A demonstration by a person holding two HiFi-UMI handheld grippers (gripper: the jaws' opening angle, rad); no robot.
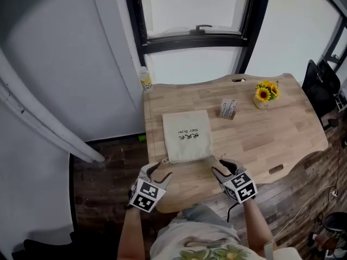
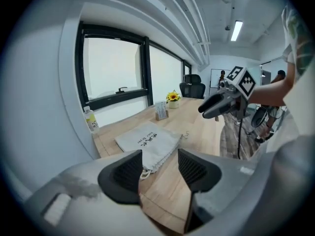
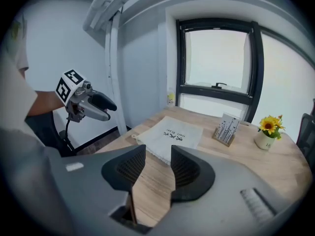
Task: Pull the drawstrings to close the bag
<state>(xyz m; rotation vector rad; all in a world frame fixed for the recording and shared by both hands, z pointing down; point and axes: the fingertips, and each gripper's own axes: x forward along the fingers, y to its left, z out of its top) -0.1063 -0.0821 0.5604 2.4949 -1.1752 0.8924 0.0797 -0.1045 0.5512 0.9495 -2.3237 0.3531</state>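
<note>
A flat beige drawstring bag (image 1: 187, 134) with dark print lies on the wooden table (image 1: 282, 134), its gathered mouth toward me. A cord loop (image 2: 146, 171) pokes out at its near left corner and another cord end (image 2: 185, 135) at the right corner. My left gripper (image 1: 157, 170) hovers open just short of the bag's left corner, nothing between its jaws. My right gripper (image 1: 222, 169) hovers open near the bag's right corner, also empty. The bag (image 3: 172, 134) shows beyond the right jaws, and the bag (image 2: 147, 140) beyond the left ones.
A small pot of sunflowers (image 1: 264, 93) and a card holder (image 1: 228, 109) stand behind the bag on the right. A bottle (image 1: 145, 80) sits at the table's far left corner under the window. A dark office chair (image 1: 320, 91) stands at the right.
</note>
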